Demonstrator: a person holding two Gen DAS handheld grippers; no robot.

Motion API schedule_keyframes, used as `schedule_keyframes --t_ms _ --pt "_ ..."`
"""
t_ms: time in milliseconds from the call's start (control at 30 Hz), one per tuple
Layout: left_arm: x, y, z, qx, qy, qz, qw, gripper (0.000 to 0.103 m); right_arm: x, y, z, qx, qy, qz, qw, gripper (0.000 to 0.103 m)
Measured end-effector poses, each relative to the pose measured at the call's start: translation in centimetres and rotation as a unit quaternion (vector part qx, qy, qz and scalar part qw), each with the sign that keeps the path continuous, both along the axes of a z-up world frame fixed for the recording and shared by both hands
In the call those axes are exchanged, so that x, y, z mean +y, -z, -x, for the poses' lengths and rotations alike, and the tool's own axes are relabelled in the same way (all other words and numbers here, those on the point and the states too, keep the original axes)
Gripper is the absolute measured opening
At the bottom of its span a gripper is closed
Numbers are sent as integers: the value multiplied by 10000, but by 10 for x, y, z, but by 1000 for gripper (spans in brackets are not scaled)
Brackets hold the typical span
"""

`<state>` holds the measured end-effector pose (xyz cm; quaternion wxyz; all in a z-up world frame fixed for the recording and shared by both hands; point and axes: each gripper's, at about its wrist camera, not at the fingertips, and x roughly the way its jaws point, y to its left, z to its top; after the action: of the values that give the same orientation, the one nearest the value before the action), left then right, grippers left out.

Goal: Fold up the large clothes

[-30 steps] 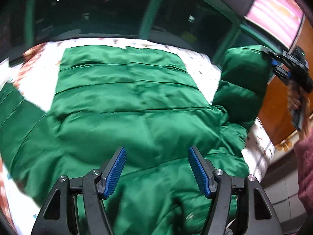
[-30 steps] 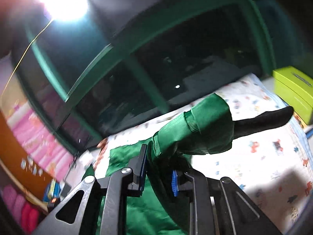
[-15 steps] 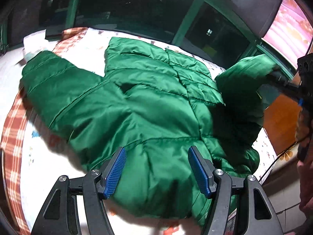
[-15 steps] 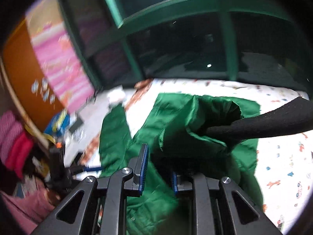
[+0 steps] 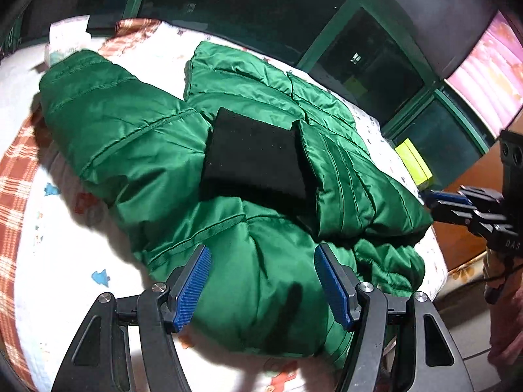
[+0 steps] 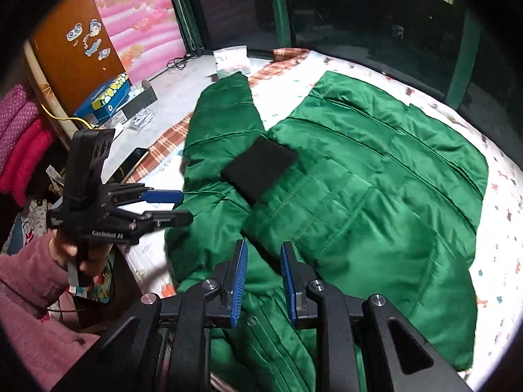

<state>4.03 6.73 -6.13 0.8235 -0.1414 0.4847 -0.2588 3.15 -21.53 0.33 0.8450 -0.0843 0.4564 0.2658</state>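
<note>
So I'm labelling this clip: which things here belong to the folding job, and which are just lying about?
Job:
- green jacket with black cuff
- left tongs, open
- right tongs, shut on the sleeve

Lying about:
- blue box
- phone
- yellow box
- pink clothes

- green puffer jacket (image 6: 376,176), shiny, with a black cuff (image 6: 258,166)
- white bed sheet (image 5: 65,245), little cartoon prints
- orange-white plaid blanket (image 5: 13,189)
- blue pads (image 5: 193,284)
- pink curtain (image 6: 140,23)
- mauve sleeve (image 6: 29,281)
</note>
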Motion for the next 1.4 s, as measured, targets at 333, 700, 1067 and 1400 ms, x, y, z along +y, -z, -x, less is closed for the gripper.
schedule_keyframes --t_ms 333,700,1067,1400 --pt "-34 -34 -53 -345 -65 46 9994 70 -94 6 -3 155 1244 615 9902 51" --pt "-116 -53 -139 -553 443 -331 9969 71 -214 36 -25 351 2597 -199 9649 51" --pt "-154 8 -163 -296 1021 -822 9909 69 -204 76 -25 774 2006 -103 9766 51" --pt "-115 -8 -117 -425 815 -747 9930 74 -198 102 -15 751 1937 383 9774 51"
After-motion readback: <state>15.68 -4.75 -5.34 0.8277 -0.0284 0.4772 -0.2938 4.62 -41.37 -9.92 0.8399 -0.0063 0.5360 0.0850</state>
